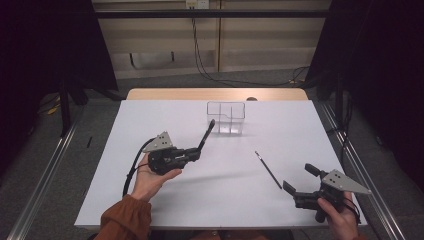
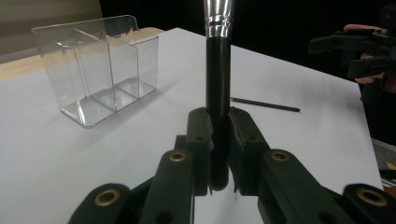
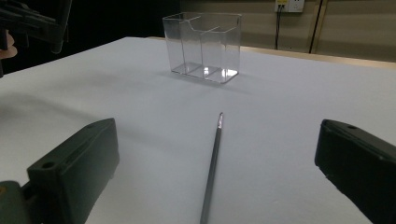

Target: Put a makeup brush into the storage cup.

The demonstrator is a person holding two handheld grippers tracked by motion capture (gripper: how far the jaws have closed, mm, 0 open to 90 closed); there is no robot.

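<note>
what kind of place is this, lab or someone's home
Most likely a lab or recording workspace, not a home: a white table flanked by metal rails, dark curtains on both sides, and loose cables trailing across the grey floor behind.

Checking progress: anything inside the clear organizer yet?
No. The organizer has empty compartments; its clear walls hide nothing. The brush is in the left gripper, the pencil on the table.
</note>
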